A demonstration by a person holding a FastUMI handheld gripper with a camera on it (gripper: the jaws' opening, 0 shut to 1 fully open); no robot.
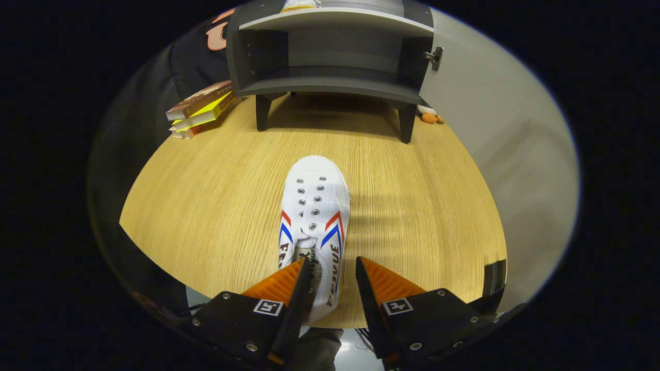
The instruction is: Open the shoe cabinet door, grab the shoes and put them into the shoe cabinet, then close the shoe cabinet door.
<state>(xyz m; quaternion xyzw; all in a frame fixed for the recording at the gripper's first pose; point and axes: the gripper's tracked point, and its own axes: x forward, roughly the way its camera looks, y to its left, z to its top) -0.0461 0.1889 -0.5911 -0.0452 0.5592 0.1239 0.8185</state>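
Fingers of the gripper (332, 268) stand apart, gripping nothing; the heel end of a white shoe (314, 216) lies between them, its right side apart from the right finger, contact with the left one unclear. The toe points away across the wooden table (206, 206) toward the shoe cabinet (330, 51), whose door (490, 129) stands open at its right. Books (201, 108) lie stacked left of the cabinet.

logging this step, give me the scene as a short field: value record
gripper: open, fingers straddling the shoe's heel side wall, not pressing
shoe: white, on the table, toe toward the cabinet
cabinet: door open, lower shelf bare
books: stacked left of the cabinet
table: wooden
small toy: by the cabinet's right leg
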